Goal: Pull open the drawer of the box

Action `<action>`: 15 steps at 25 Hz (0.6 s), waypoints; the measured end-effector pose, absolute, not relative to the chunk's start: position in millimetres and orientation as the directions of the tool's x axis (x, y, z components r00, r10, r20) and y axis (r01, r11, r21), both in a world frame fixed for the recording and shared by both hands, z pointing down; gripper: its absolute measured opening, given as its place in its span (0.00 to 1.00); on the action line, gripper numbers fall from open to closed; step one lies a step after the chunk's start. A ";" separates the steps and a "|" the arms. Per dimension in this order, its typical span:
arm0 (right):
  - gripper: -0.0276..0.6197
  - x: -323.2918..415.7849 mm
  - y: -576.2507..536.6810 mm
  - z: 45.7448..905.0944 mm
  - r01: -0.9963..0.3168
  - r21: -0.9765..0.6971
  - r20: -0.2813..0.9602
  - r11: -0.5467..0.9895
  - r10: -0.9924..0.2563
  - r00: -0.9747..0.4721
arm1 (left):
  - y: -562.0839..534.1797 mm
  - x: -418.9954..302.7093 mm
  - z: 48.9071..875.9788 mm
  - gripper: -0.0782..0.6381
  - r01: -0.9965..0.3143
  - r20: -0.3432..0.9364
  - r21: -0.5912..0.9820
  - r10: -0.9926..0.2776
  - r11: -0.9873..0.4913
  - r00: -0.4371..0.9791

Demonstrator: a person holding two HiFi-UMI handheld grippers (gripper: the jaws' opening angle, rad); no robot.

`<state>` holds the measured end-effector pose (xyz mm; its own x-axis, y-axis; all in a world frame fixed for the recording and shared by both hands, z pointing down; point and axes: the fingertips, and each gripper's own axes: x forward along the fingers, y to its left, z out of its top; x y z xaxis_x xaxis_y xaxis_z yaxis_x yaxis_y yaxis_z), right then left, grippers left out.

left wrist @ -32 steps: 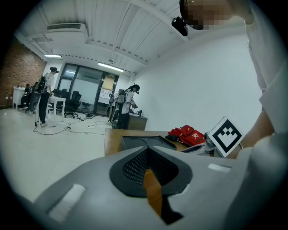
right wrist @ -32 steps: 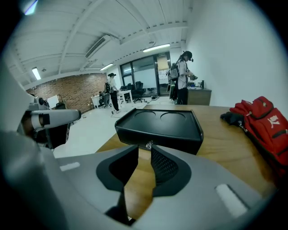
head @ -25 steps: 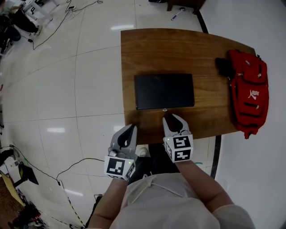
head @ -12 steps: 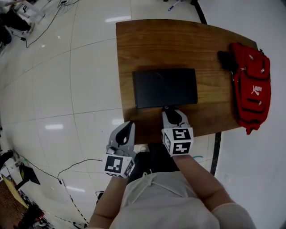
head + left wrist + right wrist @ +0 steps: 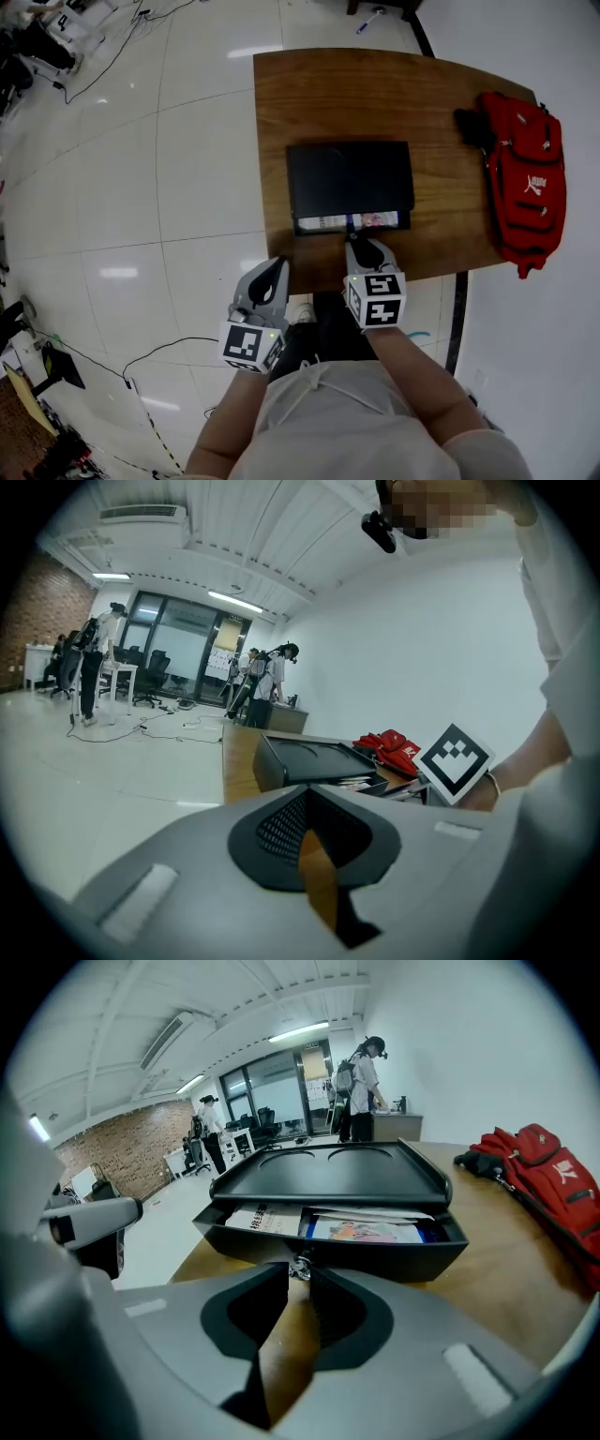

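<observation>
Left gripper [image 5: 276, 265] hangs off the near left corner of the wooden table [image 5: 328, 94], over the pale tiled floor [image 5: 141, 187]. Its jaws are brought together at the tips and nothing is caught between them. The black box [image 5: 349, 173] lies ahead of this gripper and to its right, well apart from it. Right gripper [image 5: 352, 238] is set just beside the left one, on its right, over the near edge of the table. It points forward and down at the front of the box. Its jaws have just been closing and now pinch the small metal knob [image 5: 300, 1266] at the middle of the drawer [image 5: 375, 1255] front. The drawer stands directly ahead of the right gripper's tips and is partly drawn out from under the box top, toward the gripper. Printed papers [image 5: 366, 1230] show lying flat in the exposed part of the drawer. A red backpack [image 5: 520, 178] lies on the table far to the right of the right gripper, clear of the box.
</observation>
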<state>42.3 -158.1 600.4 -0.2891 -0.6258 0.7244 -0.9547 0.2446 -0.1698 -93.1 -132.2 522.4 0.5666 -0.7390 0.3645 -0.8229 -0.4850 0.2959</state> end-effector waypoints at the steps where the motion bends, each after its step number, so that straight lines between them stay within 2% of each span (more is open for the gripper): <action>1: 0.16 42.4 -153.1 601.0 -0.955 -0.170 0.727 0.245 -0.623 -0.289 | -128.4 -93.3 521.5 0.12 -0.823 0.362 0.296 -0.740 -0.485 0.567; 15: 0.16 43.3 -86.4 609.0 -0.952 -0.213 0.755 0.220 -0.582 -0.303 | -80.6 -90.3 517.4 0.12 -0.820 0.348 0.319 -0.746 -0.475 0.567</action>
<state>43.3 -86.4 609.0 -0.3028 -0.5819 0.7548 -0.9521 0.2195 -0.2127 -90.3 -80.6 517.4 0.5674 -0.7462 0.3481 -0.8202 -0.4750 0.3187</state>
